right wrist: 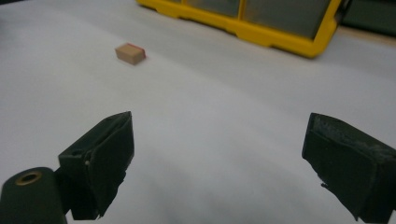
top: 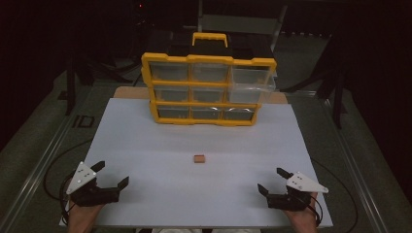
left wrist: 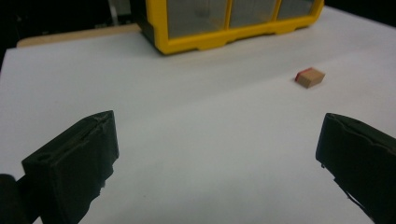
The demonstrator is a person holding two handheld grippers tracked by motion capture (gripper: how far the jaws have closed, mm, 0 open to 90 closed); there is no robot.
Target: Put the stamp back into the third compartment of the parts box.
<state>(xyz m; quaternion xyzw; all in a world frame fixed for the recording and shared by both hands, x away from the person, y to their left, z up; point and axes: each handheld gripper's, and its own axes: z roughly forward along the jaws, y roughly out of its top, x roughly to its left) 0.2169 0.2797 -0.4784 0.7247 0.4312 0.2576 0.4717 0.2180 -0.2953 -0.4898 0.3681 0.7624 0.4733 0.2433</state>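
- Block position: the small wooden block (top: 199,158) lies alone on the white board (top: 145,145), near its centre, well in front of the yellow drawer organizer (top: 209,90) at the far edge.
- Your left gripper (top: 111,175) and right gripper (top: 273,180) rest at the near corners, jaws spread, holding nothing.
- Block lies ahead and inward of both; neither is clearly nearer.
- Its long axis runs roughly left-right; the red-edged face points away.

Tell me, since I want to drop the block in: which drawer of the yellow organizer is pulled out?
The top-right drawer; it juts forward, the others sit flush.
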